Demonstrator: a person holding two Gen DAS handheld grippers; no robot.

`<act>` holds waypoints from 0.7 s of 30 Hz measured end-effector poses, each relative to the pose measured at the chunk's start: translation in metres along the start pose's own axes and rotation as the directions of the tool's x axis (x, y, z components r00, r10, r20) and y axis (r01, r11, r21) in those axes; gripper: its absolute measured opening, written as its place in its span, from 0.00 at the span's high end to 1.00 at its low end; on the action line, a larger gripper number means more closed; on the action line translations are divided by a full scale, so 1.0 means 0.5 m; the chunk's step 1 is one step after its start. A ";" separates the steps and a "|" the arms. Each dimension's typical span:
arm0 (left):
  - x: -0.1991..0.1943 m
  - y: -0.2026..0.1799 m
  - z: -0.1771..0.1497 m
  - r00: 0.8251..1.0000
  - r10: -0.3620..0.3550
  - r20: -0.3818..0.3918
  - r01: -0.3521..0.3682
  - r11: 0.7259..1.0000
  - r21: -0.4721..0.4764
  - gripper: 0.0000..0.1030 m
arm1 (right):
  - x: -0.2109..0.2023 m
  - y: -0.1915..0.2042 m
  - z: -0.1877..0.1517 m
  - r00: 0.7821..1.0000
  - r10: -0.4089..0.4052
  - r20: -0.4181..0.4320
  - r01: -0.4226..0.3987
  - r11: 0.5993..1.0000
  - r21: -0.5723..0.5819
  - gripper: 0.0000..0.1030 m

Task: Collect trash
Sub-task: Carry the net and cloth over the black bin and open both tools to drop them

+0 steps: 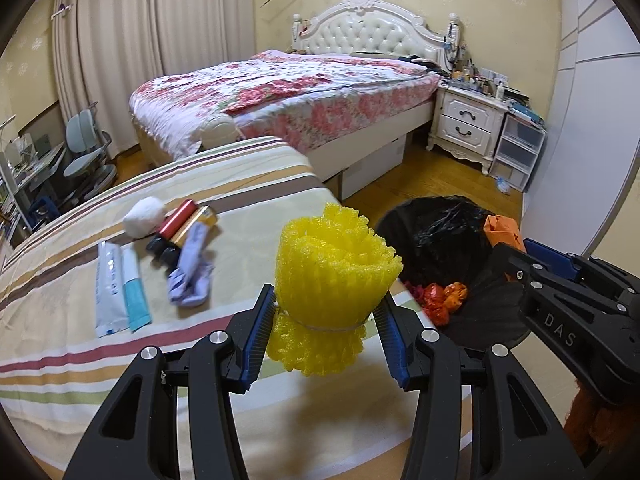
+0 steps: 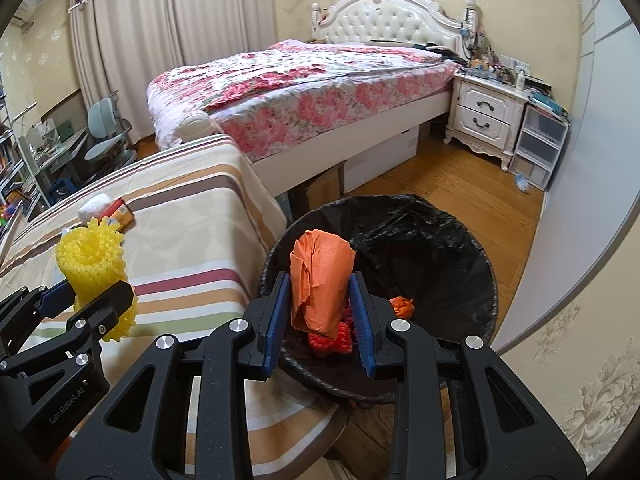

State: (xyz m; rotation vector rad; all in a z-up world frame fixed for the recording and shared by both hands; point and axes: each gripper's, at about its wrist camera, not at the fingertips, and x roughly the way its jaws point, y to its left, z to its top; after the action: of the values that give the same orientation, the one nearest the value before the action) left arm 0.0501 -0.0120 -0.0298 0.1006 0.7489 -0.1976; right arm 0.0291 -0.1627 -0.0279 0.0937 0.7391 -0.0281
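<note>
My left gripper (image 1: 325, 312) is shut on a rolled yellow foam net (image 1: 334, 264), held above the striped table edge beside the bin; it also shows in the right wrist view (image 2: 94, 260). My right gripper (image 2: 320, 300) is shut on a crumpled orange paper (image 2: 318, 280), held over the black-lined trash bin (image 2: 440, 248). The bin (image 1: 436, 236) holds red and orange scraps (image 1: 444, 298). On the striped cloth lie a white wad (image 1: 143, 216), a red tube (image 1: 178, 220), a crumpled lilac wrapper (image 1: 192, 272) and white and teal packets (image 1: 118, 286).
The striped table (image 1: 120, 360) stands left of the bin. A floral bed (image 1: 288, 92) lies behind, with a white nightstand (image 1: 464, 124) and plastic drawers (image 1: 518, 148) to the right. A wall (image 2: 580, 200) is close on the right. Wooden floor (image 2: 460, 176) lies beyond the bin.
</note>
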 end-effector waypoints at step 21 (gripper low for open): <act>0.095 -0.101 0.066 0.999 -0.031 -0.009 0.031 0.998 0.053 0.52 | 0.035 -0.108 0.032 0.998 -0.063 -0.008 0.064 0.996 0.067 0.71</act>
State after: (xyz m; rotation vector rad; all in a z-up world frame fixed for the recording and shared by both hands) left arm 0.0951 -0.0732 -0.0392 0.1401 0.7536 -0.2467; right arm 0.0496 -0.2177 -0.0319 0.1348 0.7474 -0.1134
